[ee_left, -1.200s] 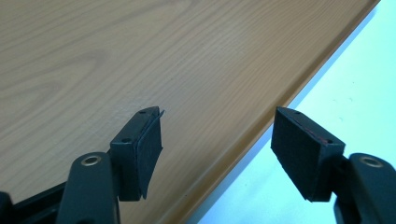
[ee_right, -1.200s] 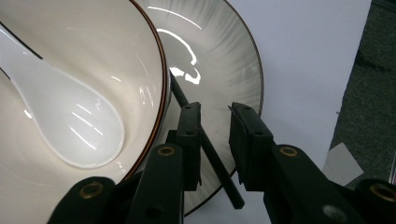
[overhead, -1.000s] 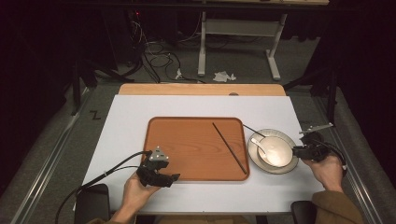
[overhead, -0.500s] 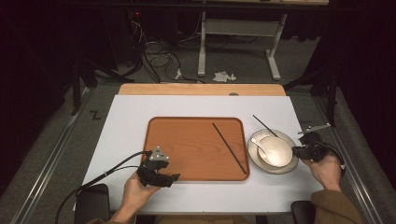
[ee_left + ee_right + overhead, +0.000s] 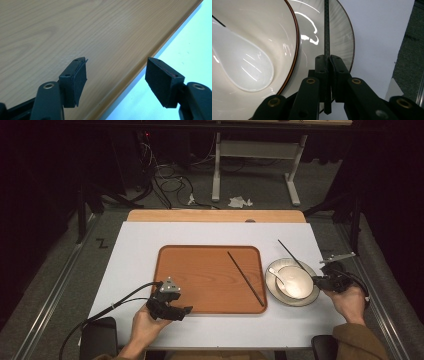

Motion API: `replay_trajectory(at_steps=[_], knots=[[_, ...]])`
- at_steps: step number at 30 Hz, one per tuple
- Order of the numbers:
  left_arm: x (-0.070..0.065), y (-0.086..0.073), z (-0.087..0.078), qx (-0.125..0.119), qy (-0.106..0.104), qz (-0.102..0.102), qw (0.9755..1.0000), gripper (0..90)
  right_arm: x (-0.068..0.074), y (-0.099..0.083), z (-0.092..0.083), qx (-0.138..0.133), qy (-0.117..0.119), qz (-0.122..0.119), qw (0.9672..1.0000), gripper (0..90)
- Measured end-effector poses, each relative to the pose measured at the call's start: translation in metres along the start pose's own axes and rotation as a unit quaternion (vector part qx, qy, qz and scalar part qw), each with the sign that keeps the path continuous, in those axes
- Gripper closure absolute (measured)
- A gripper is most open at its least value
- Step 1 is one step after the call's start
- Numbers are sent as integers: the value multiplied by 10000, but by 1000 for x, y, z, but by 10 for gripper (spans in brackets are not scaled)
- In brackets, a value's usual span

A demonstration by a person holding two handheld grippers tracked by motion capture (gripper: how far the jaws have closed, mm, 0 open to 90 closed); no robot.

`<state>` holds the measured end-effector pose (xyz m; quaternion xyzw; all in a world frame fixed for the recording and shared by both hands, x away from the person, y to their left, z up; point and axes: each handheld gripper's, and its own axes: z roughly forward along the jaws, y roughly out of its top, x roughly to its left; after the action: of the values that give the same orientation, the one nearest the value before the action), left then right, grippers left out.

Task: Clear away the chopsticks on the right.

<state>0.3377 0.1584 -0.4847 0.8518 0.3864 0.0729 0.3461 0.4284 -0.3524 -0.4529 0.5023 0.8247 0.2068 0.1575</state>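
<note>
One chopstick [image 5: 245, 278] already lies slantwise on the tray [image 5: 200, 270]; that half looks done. The second chopstick [image 5: 292, 257] is the one in hand: my right claw [image 5: 328, 62] is pressed together on its near end, the pads pinching the thin black stick, which runs up over the plate [image 5: 342, 37] just beside the bowl [image 5: 257, 32]. In the high view it slants from my right claw [image 5: 320, 280] across the plate's far rim onto the worktop [image 5: 135, 250]. The spoon [image 5: 242, 67] rests in the bowl. What I judge is left: lift this stick, carry it to the tray and lay it beside its mate.

My left claw [image 5: 116, 77] stands spread with nothing between the pads, hovering over the tray's near edge; in the high view it sits at the tray's near left corner [image 5: 167, 302].

Against the earlier frames, my right jaws have just been closing, with the stick between them, and now they grip it. Both hands sit where they were, and the tray, the first chopstick, bowl and plate lie unchanged.
</note>
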Motion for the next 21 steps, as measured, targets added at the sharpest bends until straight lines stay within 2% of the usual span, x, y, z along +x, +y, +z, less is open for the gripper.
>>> replay_trajectory(at_steps=[13, 21], knots=[[0, 0, 1, 12, -27, -17, 10000, 334, 2, 2, -12, -443, 51, -9, 9990, 863], [0, 0, 1, 11, -20, -17, 10000, 333, 10, 8, -27, -732, -5, -85, 9973, 863]])
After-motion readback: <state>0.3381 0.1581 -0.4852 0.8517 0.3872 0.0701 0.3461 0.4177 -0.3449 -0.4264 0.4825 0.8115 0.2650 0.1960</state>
